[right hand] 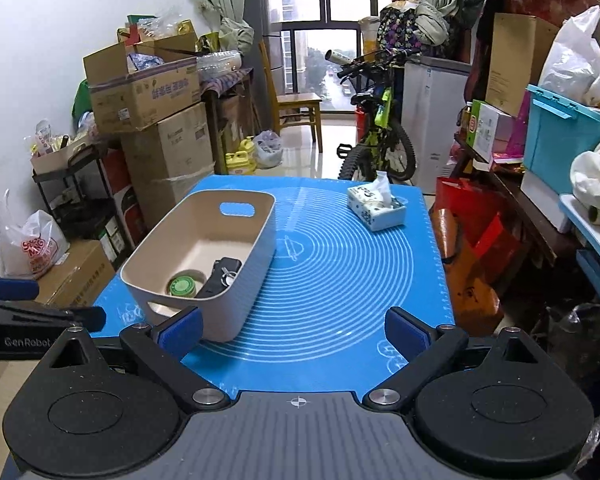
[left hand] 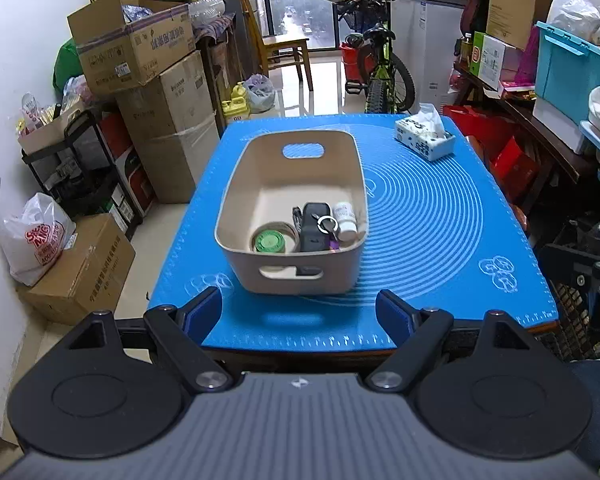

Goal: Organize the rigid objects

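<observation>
Cluttered boxes and a bicycle [left hand: 384,68] ringed the blue surface [left hand: 440,216] before us. On it sat the beige bin [left hand: 300,280], holding a green-lidded jar [left hand: 269,241], a black case [left hand: 313,228], a key ring [left hand: 327,224] and a white bottle [left hand: 346,220] at its near end. A tissue box [left hand: 424,136] stood well apart. Our left tongs [left hand: 300,312] and right tongs [right hand: 294,332] both gaped wide, holding nothing.

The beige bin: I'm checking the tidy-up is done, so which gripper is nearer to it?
Left. The left gripper hangs open straight in front of the beige bin; the right gripper is open too, off to the bin's right over the blue mat.
</observation>
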### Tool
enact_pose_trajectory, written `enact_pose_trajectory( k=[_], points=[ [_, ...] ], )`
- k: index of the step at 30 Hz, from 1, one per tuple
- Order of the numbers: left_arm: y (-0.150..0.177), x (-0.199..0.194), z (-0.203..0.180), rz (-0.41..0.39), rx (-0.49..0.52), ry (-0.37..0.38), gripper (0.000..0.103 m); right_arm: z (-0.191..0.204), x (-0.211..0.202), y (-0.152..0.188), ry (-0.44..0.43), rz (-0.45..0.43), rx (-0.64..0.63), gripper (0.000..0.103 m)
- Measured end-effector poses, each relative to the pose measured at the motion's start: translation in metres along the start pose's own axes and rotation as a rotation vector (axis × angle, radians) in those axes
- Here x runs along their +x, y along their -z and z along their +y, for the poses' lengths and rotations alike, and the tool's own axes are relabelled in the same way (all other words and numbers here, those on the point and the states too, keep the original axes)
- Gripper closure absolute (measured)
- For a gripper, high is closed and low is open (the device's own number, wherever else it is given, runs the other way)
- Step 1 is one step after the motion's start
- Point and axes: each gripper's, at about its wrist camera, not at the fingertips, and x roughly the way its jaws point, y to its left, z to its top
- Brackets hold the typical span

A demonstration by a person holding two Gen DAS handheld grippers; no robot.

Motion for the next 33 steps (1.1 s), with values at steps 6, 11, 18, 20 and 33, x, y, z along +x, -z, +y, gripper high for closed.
enact_pose_trajectory(
  k=[6,11,18,20,33],
  points=[
    [0.015,-0.004,-0.005,0.023,-0.006,0.008,0.019,0.0,-0.014,0.013,0.01,0.01,-0.006,0.006],
    [0.028,-0.005,-0.007,0.051,-0.014,0.016,0.019,0.001,-0.024,0.023,0.028,0.011,-0.022,0.005],
    [0.039,-0.01,-0.009,0.053,-0.013,0.014,0.019,-0.002,-0.033,0.033,0.022,0.032,-0.004,0.005],
    [0.041,-0.012,-0.011,0.049,-0.007,0.012,0.019,-0.002,-0.034,0.035,0.024,0.042,-0.008,0.004],
    [0.042,-0.017,-0.014,0.04,0.004,0.024,0.019,-0.007,-0.036,0.047,0.014,0.08,0.017,0.005]
  ],
)
